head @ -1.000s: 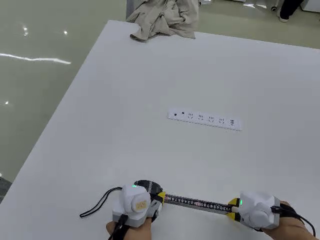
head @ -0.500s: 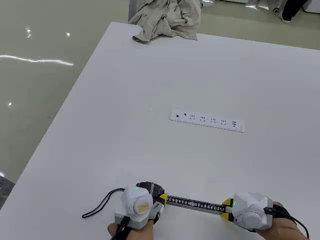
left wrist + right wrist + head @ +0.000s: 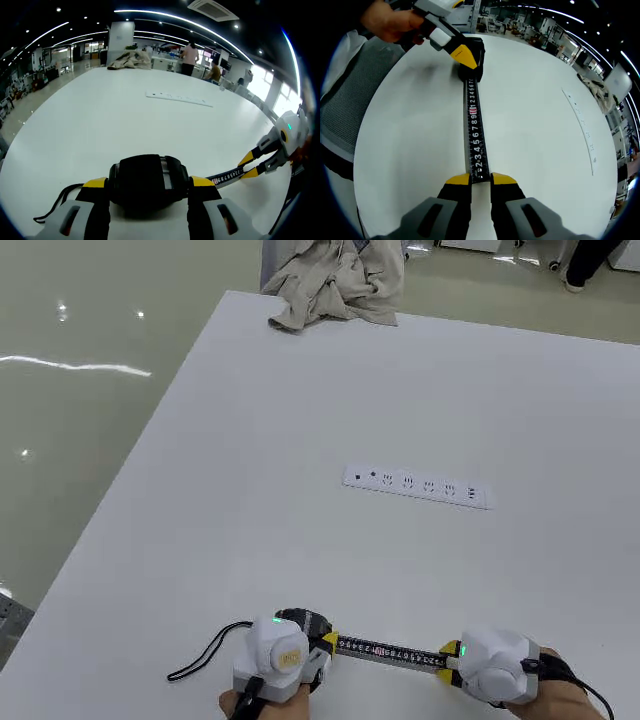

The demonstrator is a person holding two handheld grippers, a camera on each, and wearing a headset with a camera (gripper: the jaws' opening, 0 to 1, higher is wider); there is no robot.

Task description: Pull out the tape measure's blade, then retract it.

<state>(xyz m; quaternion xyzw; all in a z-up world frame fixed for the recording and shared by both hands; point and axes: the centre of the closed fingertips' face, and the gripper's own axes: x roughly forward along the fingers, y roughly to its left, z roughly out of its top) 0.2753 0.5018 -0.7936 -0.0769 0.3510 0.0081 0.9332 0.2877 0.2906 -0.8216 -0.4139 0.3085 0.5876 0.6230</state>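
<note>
The black tape measure case (image 3: 303, 623) sits near the table's front edge, and my left gripper (image 3: 322, 648) is shut on its sides. In the left gripper view the case (image 3: 148, 180) fills the space between the yellow-tipped jaws of the left gripper (image 3: 148, 183). The numbered blade (image 3: 388, 652) runs right from the case, low over the table, to my right gripper (image 3: 448, 655), which is shut on its end. In the right gripper view the blade (image 3: 473, 135) stretches from the right gripper (image 3: 480, 178) out to the case (image 3: 472, 60).
A white power strip (image 3: 415, 486) lies mid-table, beyond the grippers. A crumpled beige cloth (image 3: 335, 285) sits at the far edge. The case's black wrist strap (image 3: 205, 660) trails left. The table's left edge (image 3: 120, 500) drops to the floor.
My right gripper has moved left toward the case, and the exposed blade is shorter. The left gripper still holds the case in place.
</note>
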